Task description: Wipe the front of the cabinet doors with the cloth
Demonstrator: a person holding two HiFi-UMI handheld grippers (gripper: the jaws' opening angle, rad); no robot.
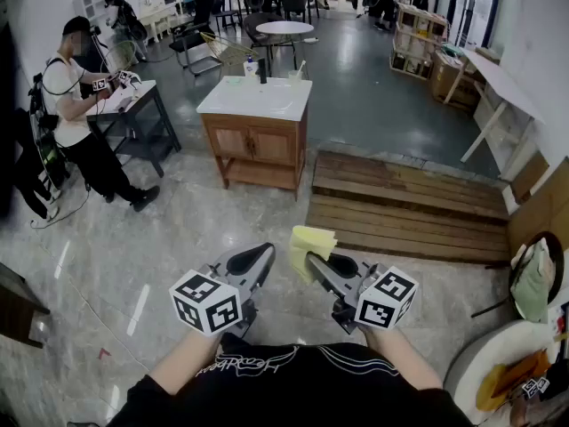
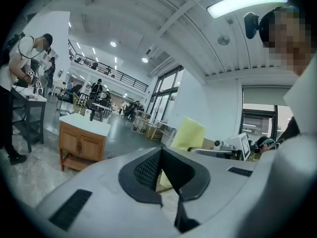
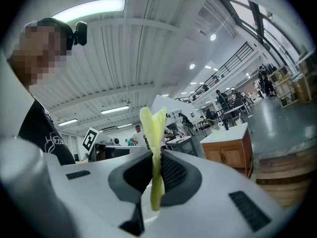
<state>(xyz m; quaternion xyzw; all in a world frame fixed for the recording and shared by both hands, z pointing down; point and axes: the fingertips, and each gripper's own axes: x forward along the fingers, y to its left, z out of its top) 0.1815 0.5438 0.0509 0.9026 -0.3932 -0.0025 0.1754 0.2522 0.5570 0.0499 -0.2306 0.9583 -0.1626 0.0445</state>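
The left gripper [image 1: 266,251] and right gripper [image 1: 311,259] are held side by side low in the head view, just ahead of the person's body, both pointing toward the cabinet [image 1: 257,146]. The right gripper [image 3: 154,156] has its jaws pressed together on the cloth [image 3: 153,125], a yellow one folded thin between the pads, sticking up above the tips and hanging a little below them. In the head view the cloth [image 1: 312,242] stands up from the right gripper's tips, well apart from the cabinet. The left gripper [image 2: 160,149] has its jaws closed tip to tip with nothing between them; the cloth [image 2: 189,132] seen past them is the one in the other gripper. The cabinet is a low wooden one with a white top and two doors [image 1: 252,144], both closed, and stands on the grey floor [image 1: 107,265] well ahead of the grippers. A wooden platform [image 1: 404,207] lies just to its right. At the far left a person [image 1: 74,114] stands at a dark table [image 1: 142,118].
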